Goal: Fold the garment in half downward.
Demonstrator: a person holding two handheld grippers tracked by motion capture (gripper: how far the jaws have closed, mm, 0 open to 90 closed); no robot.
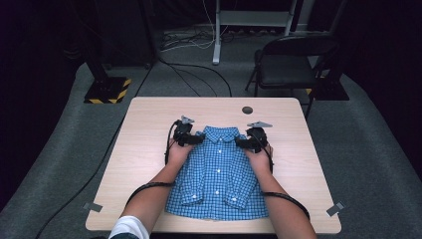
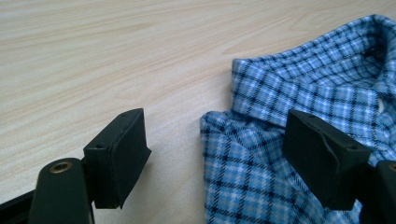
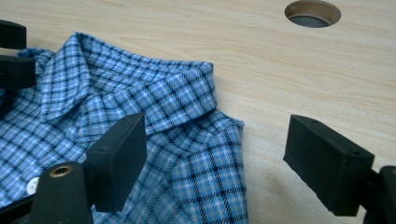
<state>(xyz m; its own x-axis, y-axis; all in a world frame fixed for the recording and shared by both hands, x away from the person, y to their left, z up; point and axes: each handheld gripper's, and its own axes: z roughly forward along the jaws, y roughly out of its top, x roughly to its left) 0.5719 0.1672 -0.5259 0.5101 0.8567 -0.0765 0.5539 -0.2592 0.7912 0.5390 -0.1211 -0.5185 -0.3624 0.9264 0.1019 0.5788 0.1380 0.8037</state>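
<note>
A small blue checked shirt (image 1: 219, 169) lies buttoned and face up on the wooden table (image 1: 149, 129), collar away from the person, sleeves folded under. My left gripper (image 1: 196, 139) stands open at the shirt's left shoulder. In the left gripper view the jaws (image 2: 222, 149) straddle that shoulder edge of the shirt (image 2: 327, 79), one pad over bare wood, neither pressing cloth. My right gripper (image 1: 241, 143) is open at the other shoulder. In the right gripper view its jaws (image 3: 223, 158) straddle the shoulder corner of the shirt (image 3: 140, 93) below the collar.
A round cable hole (image 1: 247, 110) (image 3: 312, 13) sits in the table behind the collar. Grey tape marks (image 1: 92, 206) (image 1: 336, 209) lie at the near corners. Beyond the table stand a black folding chair (image 1: 288, 59), floor cables and a hazard-striped base (image 1: 107, 89).
</note>
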